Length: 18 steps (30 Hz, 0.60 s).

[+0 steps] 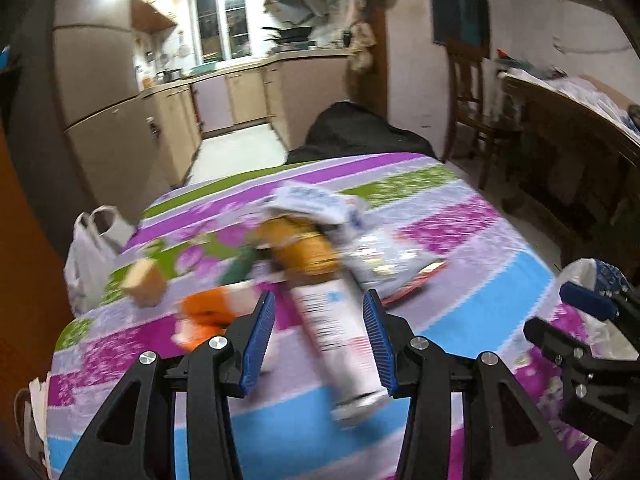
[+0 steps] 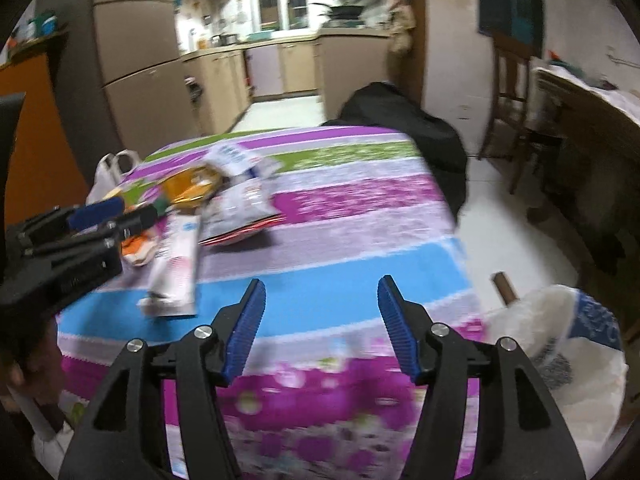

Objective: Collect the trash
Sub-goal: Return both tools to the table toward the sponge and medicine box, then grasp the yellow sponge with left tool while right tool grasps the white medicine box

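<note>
Trash: white wrapper (image 1: 340,344), centre frame, on striped worktop (image 1: 480,280).
My left hand-held gripper (image 1: 320,340) straddles it, wide; right hand-held gripper (image 2: 320,328) wide, empty. Next, I judge: close left.

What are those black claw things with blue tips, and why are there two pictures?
They are grabbing tools that a person holds, one in each hand. Each carries a camera looking along its fingers, so each picture is one tool's view. The left gripper is open over a long white packet, not squeezing it. The right gripper is open and empty. On the striped tablecloth lies a blurry pile of wrappers: an orange-yellow bag and a silvery bag. A white plastic bag sits at the table's right edge.
</note>
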Tool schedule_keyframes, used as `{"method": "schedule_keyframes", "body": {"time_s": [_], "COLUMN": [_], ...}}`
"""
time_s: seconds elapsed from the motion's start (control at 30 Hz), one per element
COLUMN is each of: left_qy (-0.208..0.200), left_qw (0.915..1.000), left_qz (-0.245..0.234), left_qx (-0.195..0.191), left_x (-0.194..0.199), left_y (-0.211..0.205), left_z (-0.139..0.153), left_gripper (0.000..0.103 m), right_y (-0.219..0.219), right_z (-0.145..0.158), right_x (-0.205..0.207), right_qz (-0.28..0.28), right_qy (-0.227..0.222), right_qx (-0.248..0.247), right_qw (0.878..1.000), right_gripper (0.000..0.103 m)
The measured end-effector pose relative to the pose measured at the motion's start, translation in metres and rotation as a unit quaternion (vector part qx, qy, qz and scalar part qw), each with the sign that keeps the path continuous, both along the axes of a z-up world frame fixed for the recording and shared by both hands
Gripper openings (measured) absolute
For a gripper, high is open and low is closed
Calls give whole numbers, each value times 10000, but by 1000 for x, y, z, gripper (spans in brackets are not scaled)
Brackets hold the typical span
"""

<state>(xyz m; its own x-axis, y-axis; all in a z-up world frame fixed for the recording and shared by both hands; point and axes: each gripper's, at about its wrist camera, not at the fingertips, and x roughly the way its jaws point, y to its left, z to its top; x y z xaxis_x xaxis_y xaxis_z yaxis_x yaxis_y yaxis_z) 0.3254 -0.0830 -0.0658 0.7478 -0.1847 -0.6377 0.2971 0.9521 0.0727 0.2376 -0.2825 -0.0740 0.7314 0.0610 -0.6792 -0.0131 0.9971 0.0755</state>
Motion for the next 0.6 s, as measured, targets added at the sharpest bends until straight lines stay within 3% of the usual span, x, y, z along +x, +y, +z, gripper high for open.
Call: {"method": "schedule_keyframes", "body": {"time_s": [0.27,0.37,0.6], "left_qy": [-55,156,452], "left_qw": [9949,9937,9946], "left_qz": [970,994,938], "left_qx": [-286,-485,60], "left_x": [31,55,108], "left_y": [117,155,179], "left_z": [4,1,-34], "left_gripper": [52,58,58], "right_y": [62,74,89], "right_z": [-3,-4,-10], "right_x": [16,23,41], "right_qz": [758,883,1109], "right_qy": [62,120,220], "right_qx": [322,453,465], "right_qw": [9966,9950,9925], "right_gripper": [72,78,79]}}
